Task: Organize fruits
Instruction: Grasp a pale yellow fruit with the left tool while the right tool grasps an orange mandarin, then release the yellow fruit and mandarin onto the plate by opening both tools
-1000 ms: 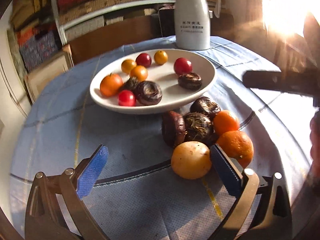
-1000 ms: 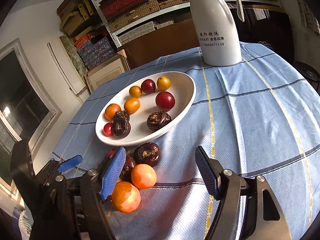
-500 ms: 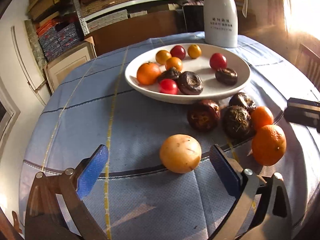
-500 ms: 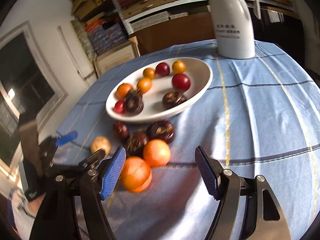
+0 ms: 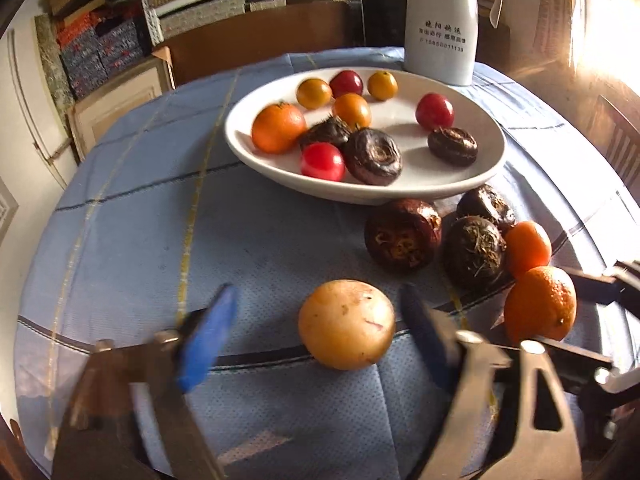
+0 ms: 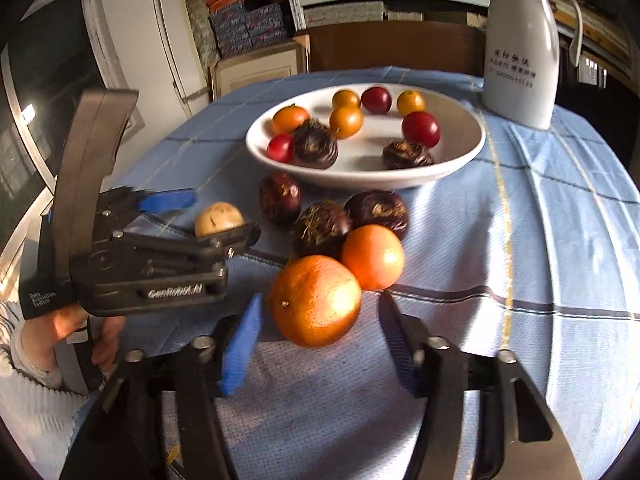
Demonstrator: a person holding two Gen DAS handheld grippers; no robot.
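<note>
A white plate (image 5: pixel 472 182) (image 6: pixel 452 168) on the blue tablecloth holds several small fruits. In front of it lie a yellow round fruit (image 5: pixel 346 324) (image 6: pixel 219 219), three dark brown fruits (image 5: pixel 402 235) (image 6: pixel 320 229) and two oranges, the larger one (image 5: pixel 540 304) (image 6: pixel 316 300) nearer. My left gripper (image 5: pixel 316 332) is open with the yellow fruit between its fingers, its right finger close to the fruit. My right gripper (image 6: pixel 320 332) is open around the large orange, not touching it. The left gripper also shows in the right wrist view (image 6: pixel 200 216).
A white thermos jug (image 5: pixel 442 20) (image 6: pixel 520 48) stands behind the plate. Shelves with stacked boxes (image 6: pixel 248 24) and a wooden cabinet (image 6: pixel 256 68) lie beyond the table's far edge. Bright sunlight glares at the right in the left wrist view.
Both grippers moved forward over the cloth: the left now straddles the yellow fruit, the right straddles the large orange. Both sets of jaws have narrowed.
</note>
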